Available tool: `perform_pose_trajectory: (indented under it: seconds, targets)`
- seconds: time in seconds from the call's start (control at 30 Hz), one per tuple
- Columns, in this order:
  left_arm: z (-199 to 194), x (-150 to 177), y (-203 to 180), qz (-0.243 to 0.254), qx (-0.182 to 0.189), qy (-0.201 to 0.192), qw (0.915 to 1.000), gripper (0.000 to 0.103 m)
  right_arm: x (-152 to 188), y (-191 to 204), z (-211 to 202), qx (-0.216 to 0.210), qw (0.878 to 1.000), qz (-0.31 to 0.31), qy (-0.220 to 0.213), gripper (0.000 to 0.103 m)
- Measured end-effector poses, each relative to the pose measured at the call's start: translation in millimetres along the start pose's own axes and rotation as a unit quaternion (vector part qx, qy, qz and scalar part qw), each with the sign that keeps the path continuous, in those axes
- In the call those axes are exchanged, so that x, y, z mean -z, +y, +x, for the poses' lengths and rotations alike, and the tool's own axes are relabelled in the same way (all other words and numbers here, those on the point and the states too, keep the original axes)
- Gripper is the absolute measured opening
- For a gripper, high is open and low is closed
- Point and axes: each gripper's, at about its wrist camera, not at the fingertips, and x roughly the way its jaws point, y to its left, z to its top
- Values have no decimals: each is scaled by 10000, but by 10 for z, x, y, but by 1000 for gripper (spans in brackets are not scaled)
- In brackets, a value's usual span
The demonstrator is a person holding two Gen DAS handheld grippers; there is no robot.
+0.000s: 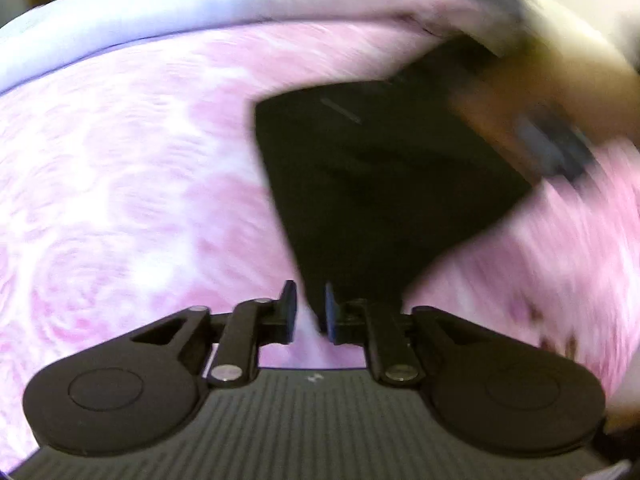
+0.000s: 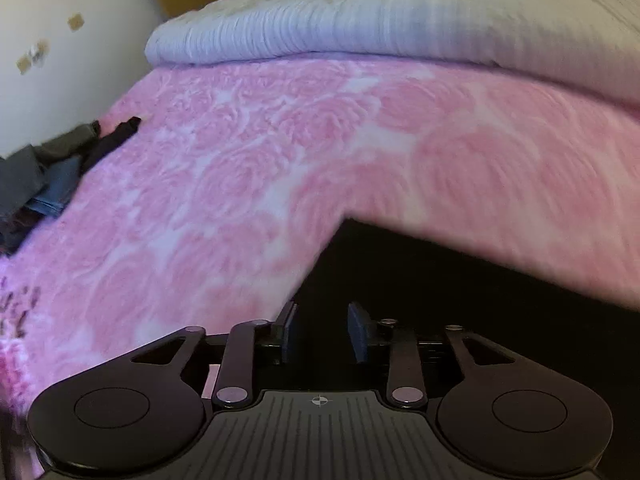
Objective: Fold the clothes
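Clearly the black garment [image 1: 380, 184] was the piece being folded: it lay on the pink rose-patterned blanket [image 1: 120, 168], a compact dark shape with straight edges, so by my judgement the fold was well along.

The left gripper [image 1: 311, 310] sat at the near corner of the garment with its jaws parted by a narrow gap. A sliver of dark cloth seemed to reach into that gap, but whether the fingers actually nipped it I could not tell. The right gripper [image 2: 322, 330] hung over the same black garment [image 2: 460, 300] at its near edge, jaws spread a little wider, with nothing firmly between them as far as the view showed. In the left view the far side was streaked with blur, and the smeared form there was probably the other gripper or an arm.

The main risk was a half-caught edge. If either claw lifted only the top layer, the folded stack would slide open and the neat edges would skew. Plush blanket could also drag the cloth and bunch it. A grip taken too deep might snag the blanket itself.

A heap of dark clothes [image 2: 48, 176] waited at the blanket's far left, beside the wall, with a white quilt [image 2: 380, 24] beyond.
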Motion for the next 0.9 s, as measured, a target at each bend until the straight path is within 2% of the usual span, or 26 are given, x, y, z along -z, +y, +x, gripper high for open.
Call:
perform_pose_trajectory:
  seconds: [0.07,0.13,0.2,0.3,0.37,0.4,0.47,0.5,0.53,0.57,0.63,0.73,0.8,0.83,0.87,0.9]
  targets:
    - [149,-96,101,-263,86,30,9996,17,293,-147,-122,178,9992,279,215,35]
    - [341,-108,32,-88,336,247,9991,17,583,-318,-255,351,9972,539,383,35]
    - [496,-86,-106,286,559,476,9969,18,785,-442,-482,392,9964,698,262,35]
    - [440,-67,-283,884,396,504,9940,19,990,-569,-851,452,9926,1114,175,35]
    - [387,-153,-209,720,491,726,9935,20,1112,-663,-1134,568,9836,1709,-140,39]
    - [334,-199,-149,707,515,790,9930,22,1181,-717,-1259,622,9759,2064,-338,45]
    - [271,-284,-107,804,400,784,9929,30,1343,-835,-1456,746,9521,2869,-748,64]
    - [263,-327,-71,825,368,778,9929,35,1441,-896,-1502,810,9359,3299,-927,78]
    - [276,-369,-14,785,388,817,9928,38,1541,-957,-1521,839,9187,3702,-1093,81]
    - [314,-422,53,703,427,886,9927,43,1641,-1019,-1540,865,8994,4096,-1255,82]
    - [426,-528,177,470,569,1006,9922,44,1810,-1146,-1489,691,8643,4697,-1658,82]
    - [695,-645,293,124,783,1315,9881,44,1968,-1379,-1349,522,8282,5110,-2241,82]
    - [861,-652,253,196,935,1615,9822,40,2079,-1550,-1236,388,8019,5422,-2481,81]
    - [902,-642,198,308,984,1665,9806,39,2139,-1630,-1190,288,7887,5574,-2578,68]
    - [911,-640,148,415,997,1676,9799,37,2168,-1701,-1178,231,7826,5661,-2581,60]
    - [901,-647,99,497,972,1663,9800,35,2171,-1767,-1194,208,7826,5695,-2506,52]
